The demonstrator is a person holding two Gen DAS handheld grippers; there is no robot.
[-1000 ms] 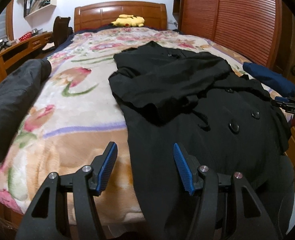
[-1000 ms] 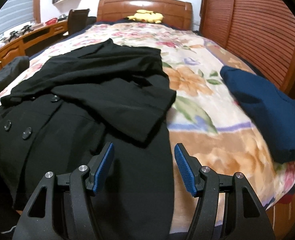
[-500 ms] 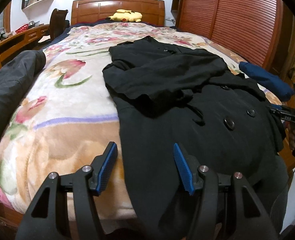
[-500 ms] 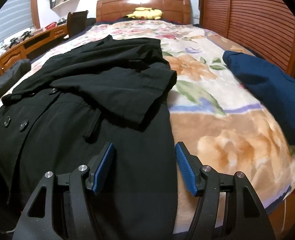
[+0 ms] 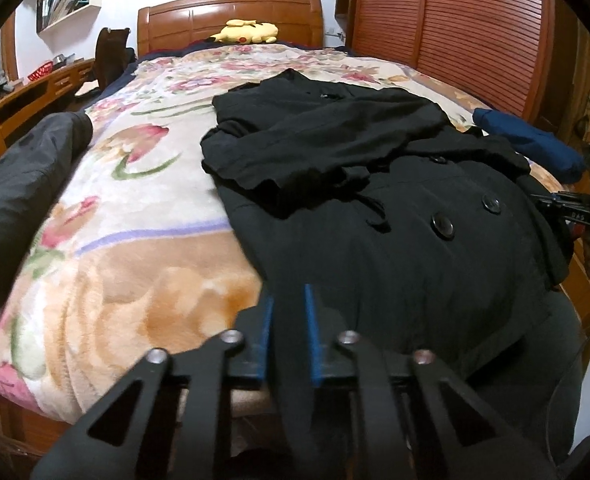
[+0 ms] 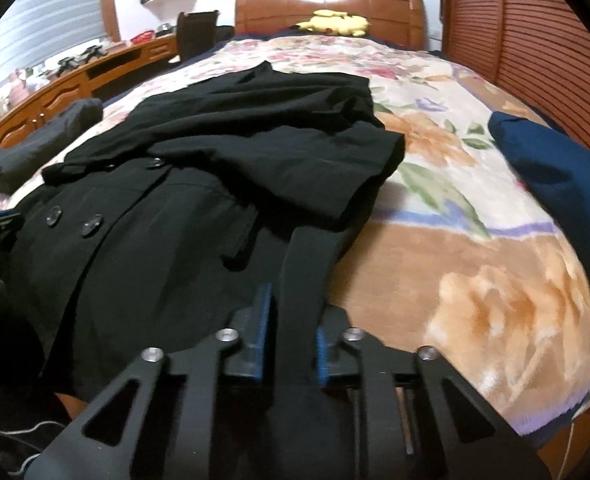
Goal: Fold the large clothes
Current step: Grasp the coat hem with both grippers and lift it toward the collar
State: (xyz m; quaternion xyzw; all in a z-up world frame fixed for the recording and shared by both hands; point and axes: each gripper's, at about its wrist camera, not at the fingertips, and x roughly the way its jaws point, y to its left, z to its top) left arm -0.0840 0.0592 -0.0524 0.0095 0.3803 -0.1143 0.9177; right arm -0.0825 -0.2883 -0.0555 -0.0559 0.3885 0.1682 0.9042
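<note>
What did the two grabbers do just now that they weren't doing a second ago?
Both closed. The left hand-held gripper and the right hand-held gripper stood open a second ago; their jaws have just been closing, and each now pinches the bottom edge of the black coat, one near each side. The coat's folded sleeves, the blue garment and the yellow plush toy stayed put.

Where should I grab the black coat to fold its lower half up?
At the hem's two corners, from the foot of the bed. The black coat lies lengthwise, hem hanging over the near edge. The left gripper and right gripper have just closed on fabric there.
</note>
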